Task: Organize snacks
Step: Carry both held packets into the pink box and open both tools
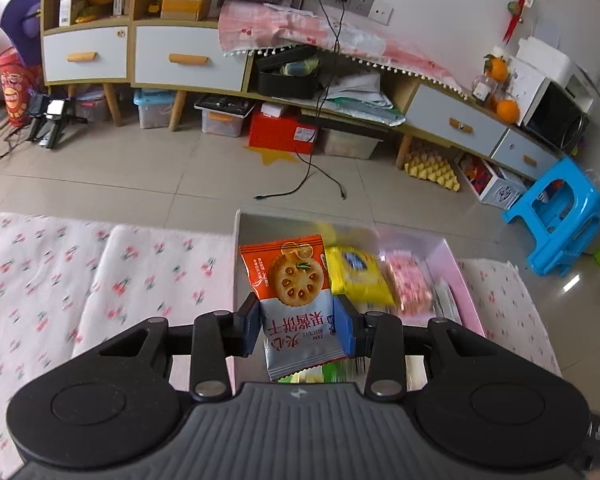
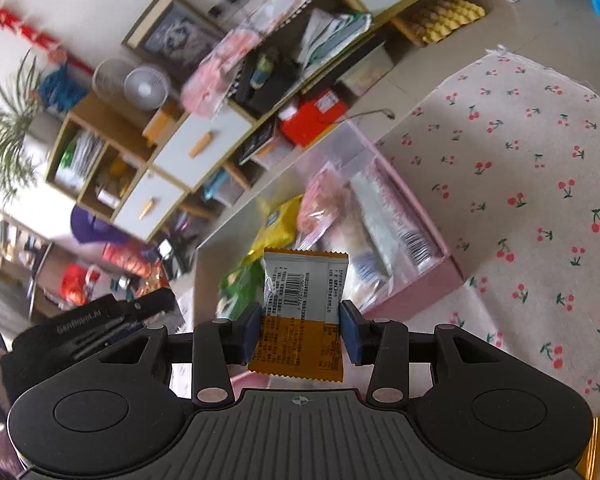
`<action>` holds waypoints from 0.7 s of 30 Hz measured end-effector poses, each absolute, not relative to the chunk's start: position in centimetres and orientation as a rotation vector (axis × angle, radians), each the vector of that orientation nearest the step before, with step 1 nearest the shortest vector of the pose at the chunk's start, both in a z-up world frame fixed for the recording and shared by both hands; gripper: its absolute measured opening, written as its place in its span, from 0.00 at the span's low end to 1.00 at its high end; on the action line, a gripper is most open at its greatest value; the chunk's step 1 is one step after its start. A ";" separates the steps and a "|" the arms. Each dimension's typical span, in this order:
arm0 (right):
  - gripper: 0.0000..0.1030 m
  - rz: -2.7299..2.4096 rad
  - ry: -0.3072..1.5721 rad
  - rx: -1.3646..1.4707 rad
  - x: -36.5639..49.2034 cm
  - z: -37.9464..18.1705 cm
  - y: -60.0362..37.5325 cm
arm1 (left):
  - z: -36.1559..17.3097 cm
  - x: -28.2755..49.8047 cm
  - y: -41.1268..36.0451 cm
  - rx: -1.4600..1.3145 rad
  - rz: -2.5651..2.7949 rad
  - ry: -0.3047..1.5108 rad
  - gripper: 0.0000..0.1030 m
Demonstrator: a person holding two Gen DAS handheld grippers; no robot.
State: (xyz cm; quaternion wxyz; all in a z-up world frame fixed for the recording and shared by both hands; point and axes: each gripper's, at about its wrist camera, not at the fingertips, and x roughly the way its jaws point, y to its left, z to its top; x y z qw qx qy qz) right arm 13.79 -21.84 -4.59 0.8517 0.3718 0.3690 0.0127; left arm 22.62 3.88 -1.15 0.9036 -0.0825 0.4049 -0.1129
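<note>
Left tool (image 1: 298,326) pinches an orange-and-white foil biscuit packet (image 1: 296,300) printed with a round jam biscuit; blue pads (image 1: 250,326) press its two side edges, and the packet stands printed face to the camera, text upside down. Right tool (image 2: 300,330) pinches a second orange-and-silver foil packet (image 2: 300,308), back side with barcode facing the camera, pads pressing its two side edges. Both packets hang above a shallow pink cardboard box (image 1: 466,284) with white inner walls, which rests on a white cloth with red cherry print (image 1: 100,280) covering the counter. Inside the box, beyond the left tool's packet: a yellow plastic snack bag (image 1: 358,276), beside it a clear pink-speckled bag (image 1: 410,284), and silver-white packets against the pink wall; green wrappers (image 2: 240,284) lie at the near end. Contents are motion-blurred; finer labels not legible. Beyond the counter: tiled floor with a loose black cable (image 1: 312,176), a blue plastic stool (image 1: 560,220), then a long wooden cabinet with pale drawers and orange handles (image 1: 188,60) against the wall, storage bins and a red box (image 1: 282,132) beneath it.
</note>
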 end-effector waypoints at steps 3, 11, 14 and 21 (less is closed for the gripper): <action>0.40 0.005 0.767 0.798 14.2 -5.1 -22.3 | -1.7 23.8 3.4 -0.168 -0.235 0.838 0.34; 0.40 -0.020 0.730 0.853 14.8 -6.2 -22.7 | -2.5 25.7 2.0 -0.148 -0.253 0.870 0.35; 0.41 -0.021 0.737 0.860 15.1 -6.6 -22.4 | -2.6 25.8 1.8 -0.136 -0.251 0.871 0.35; 0.47 -0.018 0.744 0.855 15.5 -6.7 -22.3 | -2.7 26.1 1.6 -0.102 -0.245 0.845 0.44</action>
